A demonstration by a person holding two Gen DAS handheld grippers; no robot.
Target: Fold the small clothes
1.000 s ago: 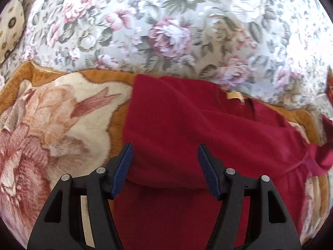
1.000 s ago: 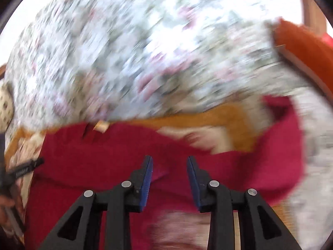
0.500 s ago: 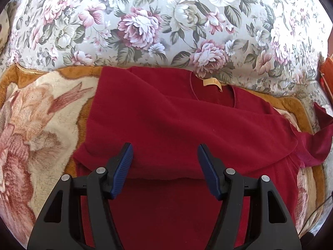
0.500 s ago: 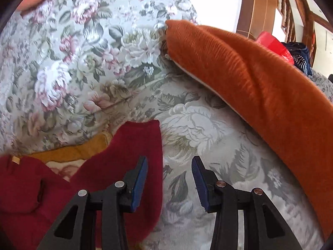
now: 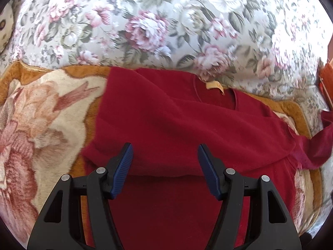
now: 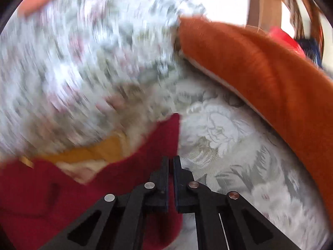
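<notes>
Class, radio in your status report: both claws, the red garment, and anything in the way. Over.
Left claw open above folded dark red knit sweater. Right claw shut on the sweater's outstretched sleeve. Orange ribbed cushion lies close on the right. Over.

We see bright daylight in both round, bent-edged views. The left wrist view is sharp. The right wrist view is smeared, and its flowered cushion (image 6: 87, 62) is blurry, white glare above.
</notes>
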